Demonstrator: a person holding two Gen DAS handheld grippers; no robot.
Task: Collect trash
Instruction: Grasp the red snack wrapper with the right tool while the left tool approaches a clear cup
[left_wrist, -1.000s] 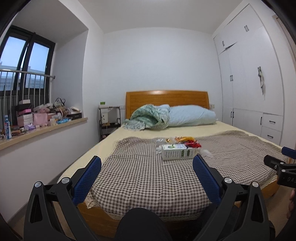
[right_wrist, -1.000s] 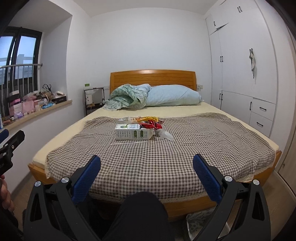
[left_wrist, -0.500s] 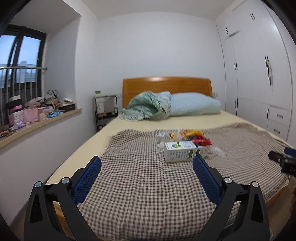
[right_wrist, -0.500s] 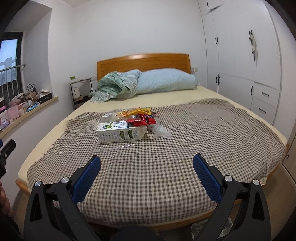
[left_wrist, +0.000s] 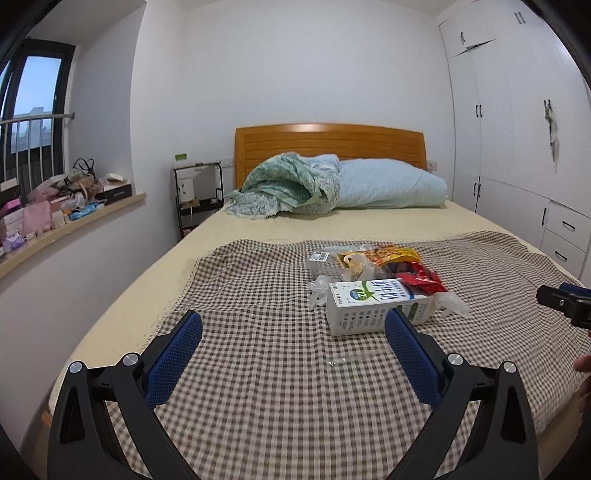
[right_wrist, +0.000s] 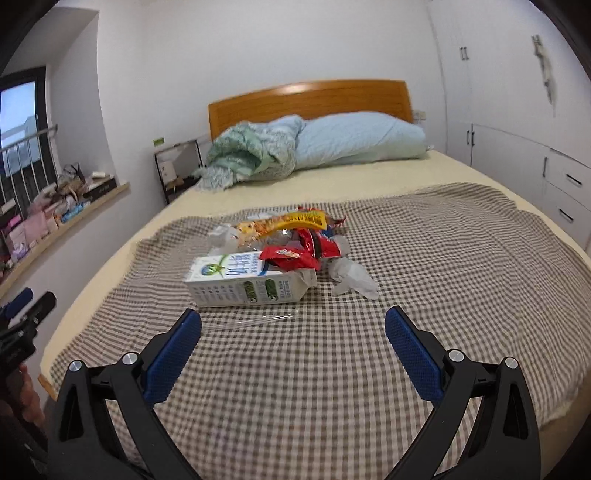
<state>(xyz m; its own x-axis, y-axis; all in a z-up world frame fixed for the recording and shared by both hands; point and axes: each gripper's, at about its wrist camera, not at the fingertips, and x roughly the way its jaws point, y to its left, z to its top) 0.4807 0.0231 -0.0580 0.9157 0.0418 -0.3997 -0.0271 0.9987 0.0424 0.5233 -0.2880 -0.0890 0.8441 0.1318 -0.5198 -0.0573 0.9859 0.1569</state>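
Note:
A pile of trash lies mid-bed on a checked cloth (left_wrist: 258, 369) (right_wrist: 443, 258). A white milk carton (left_wrist: 373, 306) (right_wrist: 243, 282) lies on its side at the front. Behind it are red wrappers (left_wrist: 421, 280) (right_wrist: 295, 254), a yellow snack bag (left_wrist: 384, 254) (right_wrist: 291, 221) and crumpled clear plastic (right_wrist: 351, 277). A clear straw (right_wrist: 251, 321) lies on the cloth before the carton. My left gripper (left_wrist: 293, 332) is open, short of the carton and left of it. My right gripper (right_wrist: 293, 328) is open too, just before the straw and carton, holding nothing.
A green blanket (left_wrist: 288, 188) and pale blue pillow (left_wrist: 388, 184) rest against the wooden headboard (left_wrist: 328, 140). White wardrobes (left_wrist: 517, 147) line the right wall. A cluttered window ledge (left_wrist: 66, 214) and a black shelf (left_wrist: 195, 195) stand on the left.
Both grippers have moved forward over the bed toward the trash pile, which now looks much larger and closer. Both stayed open.

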